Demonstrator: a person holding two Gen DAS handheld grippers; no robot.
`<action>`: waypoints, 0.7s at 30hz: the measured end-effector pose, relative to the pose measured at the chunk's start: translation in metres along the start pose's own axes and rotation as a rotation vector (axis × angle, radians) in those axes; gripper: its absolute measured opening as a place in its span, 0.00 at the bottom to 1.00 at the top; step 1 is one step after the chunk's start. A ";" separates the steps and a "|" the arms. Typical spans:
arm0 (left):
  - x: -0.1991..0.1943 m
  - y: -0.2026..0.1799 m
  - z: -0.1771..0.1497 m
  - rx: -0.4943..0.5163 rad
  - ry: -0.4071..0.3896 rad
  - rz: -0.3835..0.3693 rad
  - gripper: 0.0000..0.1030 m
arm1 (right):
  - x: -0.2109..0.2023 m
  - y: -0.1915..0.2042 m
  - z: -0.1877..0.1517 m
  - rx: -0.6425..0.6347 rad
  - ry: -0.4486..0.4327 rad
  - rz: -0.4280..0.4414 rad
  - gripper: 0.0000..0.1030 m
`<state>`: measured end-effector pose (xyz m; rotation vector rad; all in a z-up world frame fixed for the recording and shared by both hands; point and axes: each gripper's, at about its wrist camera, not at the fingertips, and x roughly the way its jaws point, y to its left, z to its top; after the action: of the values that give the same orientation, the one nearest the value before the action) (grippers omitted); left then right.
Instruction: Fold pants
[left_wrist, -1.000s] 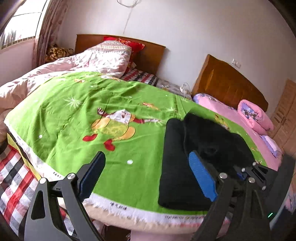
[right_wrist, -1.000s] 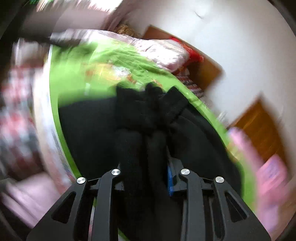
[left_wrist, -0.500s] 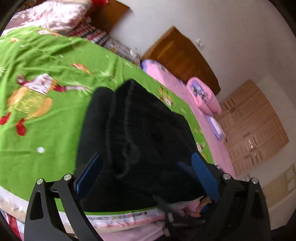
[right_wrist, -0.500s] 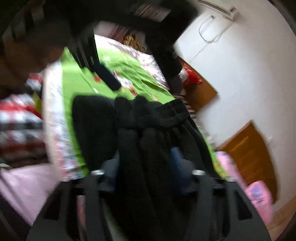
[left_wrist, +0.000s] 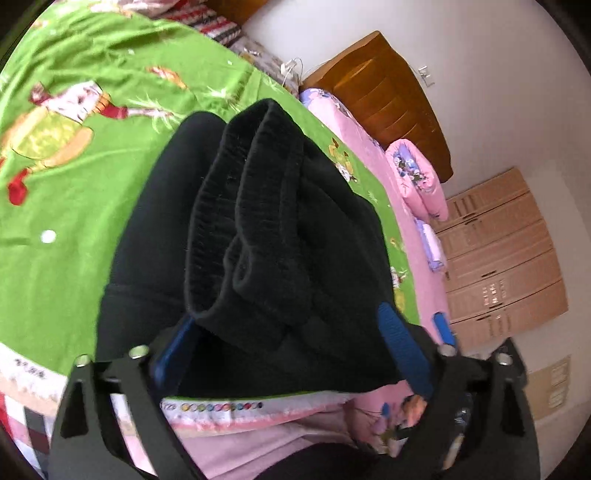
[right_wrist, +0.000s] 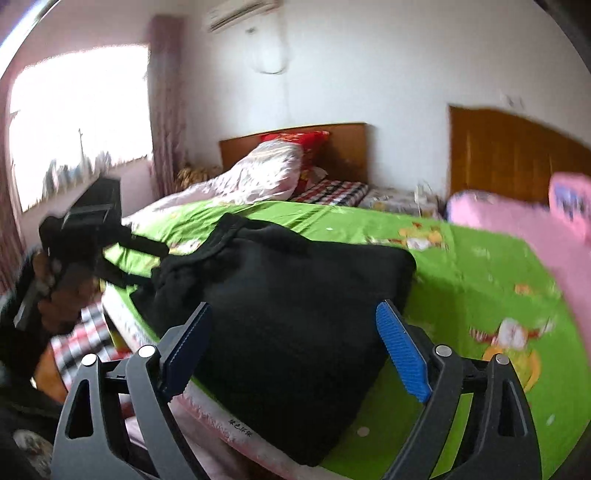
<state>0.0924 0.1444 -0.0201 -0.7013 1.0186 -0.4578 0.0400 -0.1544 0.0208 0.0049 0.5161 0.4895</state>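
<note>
My right claw (right_wrist: 295, 350) has let go of the folded black pants (right_wrist: 295, 295) at the bed's near edge and its jaws are opening further, clear of the cloth, while my left claw (left_wrist: 291, 347) is closing around their waistband end, so the fold looks nearly done

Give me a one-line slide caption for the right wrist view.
Right gripper with jaws opening, nothing between them, above folded black fleece pants on a green cartoon-print bedsheet.

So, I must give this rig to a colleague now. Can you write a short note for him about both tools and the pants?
Left tool: jaws closing around the near edge of the black pants; pads not clearly pressing yet.
Right tool: jaws opening, nothing held, pulled back from the pants.
Pants: folded bundle on the green sheet, at the bed's near edge, waistband on top.
Done: main folds.
Left: probably grip and tidy or move the bundle.
</note>
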 end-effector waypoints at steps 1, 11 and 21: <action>0.003 0.001 0.004 -0.011 0.011 -0.012 0.77 | 0.005 0.000 0.000 0.006 0.003 0.003 0.84; 0.034 0.009 0.051 0.011 0.100 -0.043 0.77 | -0.001 -0.002 -0.014 0.003 0.003 0.000 0.84; 0.047 0.001 0.038 0.073 0.054 0.121 0.42 | -0.026 0.005 -0.047 -0.138 0.037 -0.059 0.84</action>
<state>0.1479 0.1269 -0.0362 -0.5613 1.0839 -0.4082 -0.0039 -0.1673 -0.0077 -0.1508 0.5163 0.4676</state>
